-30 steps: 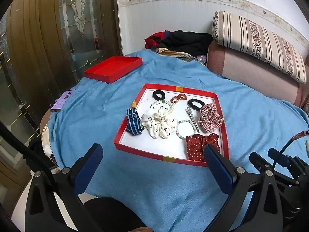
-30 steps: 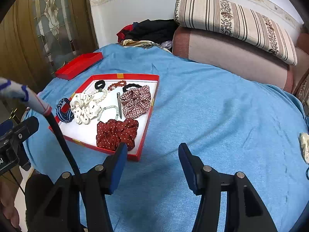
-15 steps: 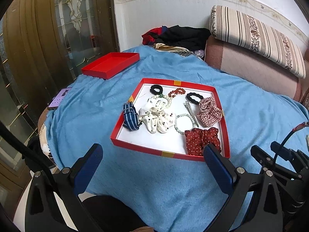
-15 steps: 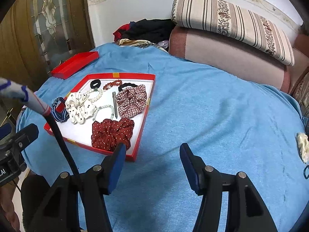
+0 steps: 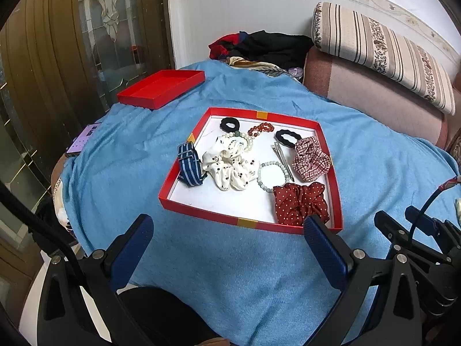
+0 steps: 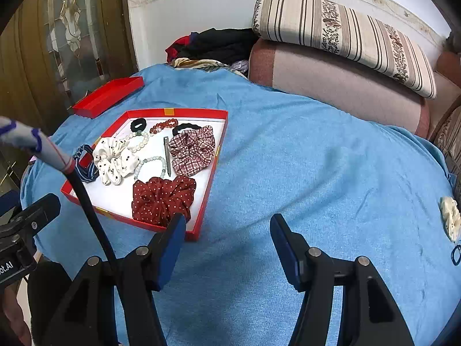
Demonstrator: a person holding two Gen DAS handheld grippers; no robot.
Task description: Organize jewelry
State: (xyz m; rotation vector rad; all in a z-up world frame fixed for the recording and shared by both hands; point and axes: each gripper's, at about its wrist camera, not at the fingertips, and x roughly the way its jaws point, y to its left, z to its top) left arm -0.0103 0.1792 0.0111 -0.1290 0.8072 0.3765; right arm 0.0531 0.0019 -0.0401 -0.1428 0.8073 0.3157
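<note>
A red tray (image 5: 230, 216) (image 6: 207, 193) with a white floor lies on the blue cloth. It holds a white dotted scrunchie (image 5: 230, 164) (image 6: 115, 161), a dark red dotted scrunchie (image 5: 299, 201) (image 6: 161, 196), a checked scrunchie (image 5: 311, 158) (image 6: 193, 150), a blue striped band (image 5: 190, 164), bead bracelets (image 5: 272, 173), black hair ties (image 5: 230, 124) and a metal clip (image 5: 282, 158). My left gripper (image 5: 227, 242) is open and empty just before the tray's near edge. My right gripper (image 6: 227, 242) is open and empty, right of the tray's near corner.
A red lid (image 5: 161, 86) (image 6: 109, 95) lies at the far left of the bed. A phone (image 5: 83, 141) lies at the left edge. A small white scrunchie (image 6: 449, 213) and a blue tie (image 6: 456, 255) lie far right. Sofa cushions (image 6: 340, 28) and clothes (image 5: 265, 46) stand behind.
Both grippers have drawn back and risen slightly, so the tray sits a little farther away in both views. Nothing in the tray has moved.
</note>
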